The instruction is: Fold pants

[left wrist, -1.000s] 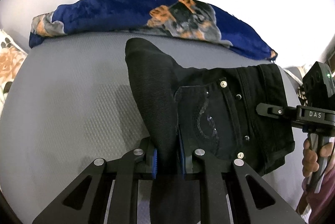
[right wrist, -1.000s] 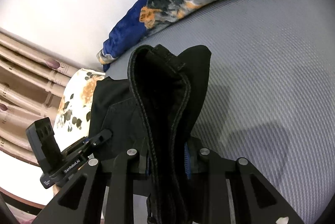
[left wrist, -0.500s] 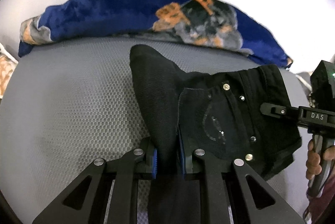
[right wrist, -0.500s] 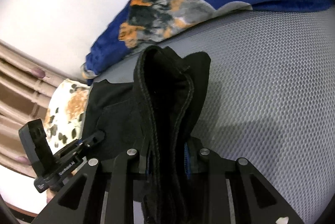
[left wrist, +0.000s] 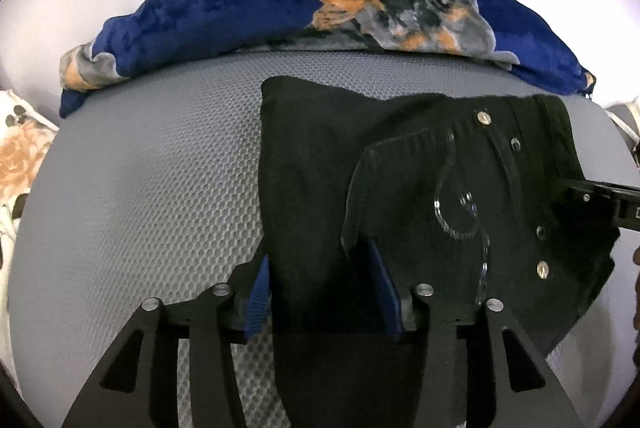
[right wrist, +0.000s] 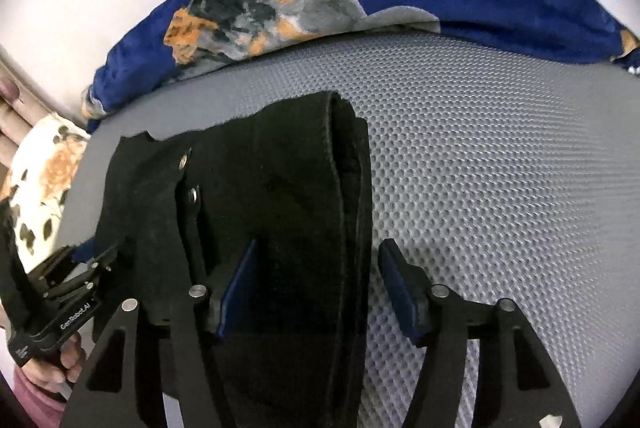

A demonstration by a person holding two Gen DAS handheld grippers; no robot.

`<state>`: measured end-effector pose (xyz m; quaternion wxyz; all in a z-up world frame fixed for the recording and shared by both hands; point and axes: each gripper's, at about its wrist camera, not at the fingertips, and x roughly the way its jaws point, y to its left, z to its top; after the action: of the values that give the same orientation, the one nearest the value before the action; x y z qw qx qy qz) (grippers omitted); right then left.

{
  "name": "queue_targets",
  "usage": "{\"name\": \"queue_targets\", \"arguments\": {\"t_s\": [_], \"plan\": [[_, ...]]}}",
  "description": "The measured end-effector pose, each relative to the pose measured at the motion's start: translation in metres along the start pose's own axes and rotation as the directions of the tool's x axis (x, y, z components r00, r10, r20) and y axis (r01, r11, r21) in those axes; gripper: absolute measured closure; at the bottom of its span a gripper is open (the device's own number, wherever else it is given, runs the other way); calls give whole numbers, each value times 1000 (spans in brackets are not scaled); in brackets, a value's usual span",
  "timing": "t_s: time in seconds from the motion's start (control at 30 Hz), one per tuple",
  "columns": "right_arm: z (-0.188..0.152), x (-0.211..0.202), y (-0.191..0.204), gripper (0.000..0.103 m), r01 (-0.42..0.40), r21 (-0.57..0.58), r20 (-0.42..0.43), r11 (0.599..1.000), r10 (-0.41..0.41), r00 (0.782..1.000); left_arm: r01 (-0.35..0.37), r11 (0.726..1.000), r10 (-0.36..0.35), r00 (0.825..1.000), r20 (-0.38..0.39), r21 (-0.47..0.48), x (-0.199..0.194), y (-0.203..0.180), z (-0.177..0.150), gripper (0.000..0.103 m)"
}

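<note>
On the grey mesh surface: black pants (left wrist: 400,167) lie folded into a thick bundle, spread flat on the honeycomb-textured grey surface (left wrist: 140,187).
Pants, detail: in the left wrist view a back pocket with a curled line of clear stones and several metal rivets faces up; in the right wrist view the stitched edge of the bundle runs up the middle of the frame.
Left gripper (left wrist: 324,292): its jaws have just been opening and now stand about halfway apart, blue pads on either side of a fold of the pants; the left pad stands just clear of the cloth, and the right pad's face is half hidden behind the pocket edge, so no grip shows.
Right gripper (right wrist: 316,288): its jaws have just been opening too; the cloth's edge lies between them, close against the left pad, while the right pad stands apart over bare grey mesh.
Position of pants to tools: the bundle reaches away from both grippers toward the far edge of the surface, each gripper at one of its near corners.
Behind the pants: a blue blanket (left wrist: 240,7) with an orange and grey print lies along the far edge, against a white wall.
Left edge: a floral cushion (right wrist: 44,179) in cream and orange.
Person: fingers and a mauve sleeve show at the lower left of the right wrist view, holding the other gripper's handle.
</note>
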<state>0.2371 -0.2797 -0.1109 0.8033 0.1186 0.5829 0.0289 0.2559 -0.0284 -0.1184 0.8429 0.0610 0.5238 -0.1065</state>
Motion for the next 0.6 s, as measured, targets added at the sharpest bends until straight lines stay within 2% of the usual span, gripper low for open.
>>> {"name": "queue_targets", "arguments": {"t_s": [0.13, 0.23, 0.4, 0.6], "plan": [[-18, -11, -3, 43, 17, 14, -14, 1000, -17, 1000, 6, 1000, -6, 1000, -6, -24, -8, 3, -12, 49], [-30, -22, -4, 43, 33, 23, -12, 999, -33, 999, -24, 1000, 24, 1000, -12, -18, -18, 2, -26, 48], [-46, -51, -5, 42, 41, 52, 45, 998, -43, 998, -69, 998, 69, 998, 6, 3, -44, -2, -47, 48], [-75, -79, 9, 40, 68, 17, 88, 998, -69, 994, -95, 995, 96, 995, 17, -33, -80, -2, -77, 48]]}}
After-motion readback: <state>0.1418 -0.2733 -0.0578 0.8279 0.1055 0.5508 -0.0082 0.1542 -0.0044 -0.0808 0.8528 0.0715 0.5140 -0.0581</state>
